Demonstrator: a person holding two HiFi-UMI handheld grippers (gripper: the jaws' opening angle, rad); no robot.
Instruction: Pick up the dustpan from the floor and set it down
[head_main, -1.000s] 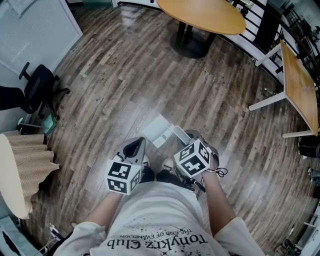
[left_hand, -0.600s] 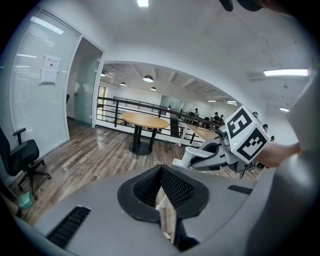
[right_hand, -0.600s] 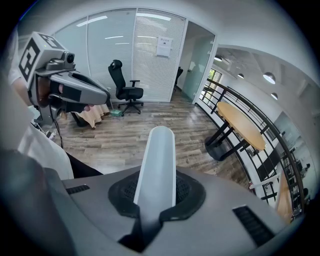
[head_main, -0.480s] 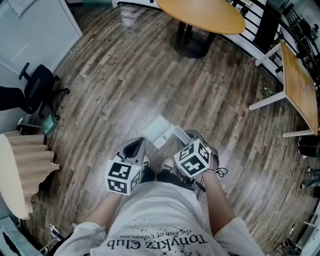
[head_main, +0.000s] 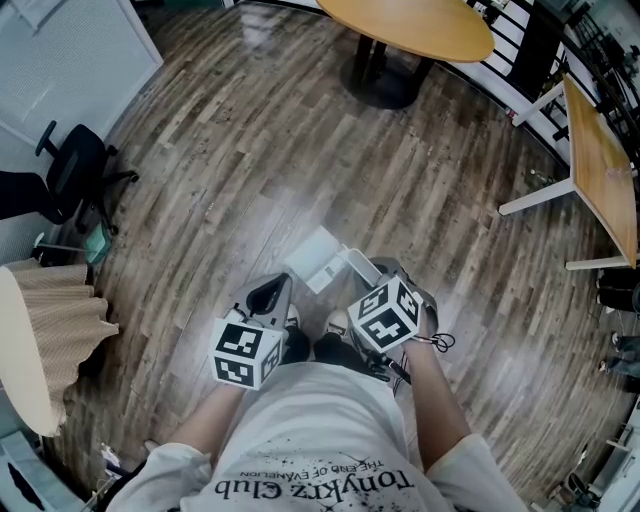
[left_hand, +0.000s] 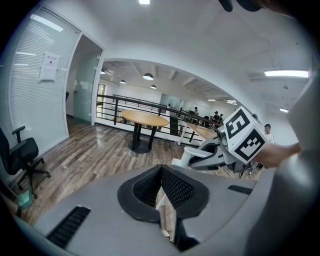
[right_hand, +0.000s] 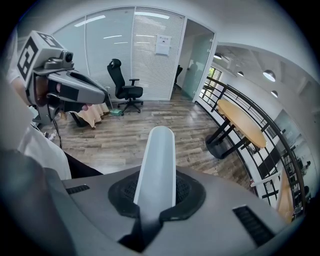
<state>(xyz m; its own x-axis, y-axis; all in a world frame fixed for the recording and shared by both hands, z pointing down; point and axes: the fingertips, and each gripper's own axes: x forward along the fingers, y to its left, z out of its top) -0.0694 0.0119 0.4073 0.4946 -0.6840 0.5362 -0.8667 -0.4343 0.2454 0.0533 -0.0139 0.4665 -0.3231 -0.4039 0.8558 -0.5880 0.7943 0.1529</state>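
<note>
R gripper (right_hand: 156, 186) is clamped on the dustpan (head_main: 322, 262) by its pale handle (right_hand: 159, 150). The pan is well apart from the round table (head_main: 410, 30), on the person's side. L gripper (left_hand: 161, 172): jaw tips together, w/ a pale strip in the slit, can't tell what. The shirt (head_main: 320, 440) reads "tonykrz club", "THE END OF EVANELION".

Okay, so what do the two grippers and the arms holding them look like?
Both the left gripper and right gripper have smooth grey shells with black mesh-textured pads. Each carries a white cube printed with black square markers. A thin dark cable loops beside the right one. The person wears a white short-sleeved T-shirt with dark lettering; the forearms are bare.
</note>
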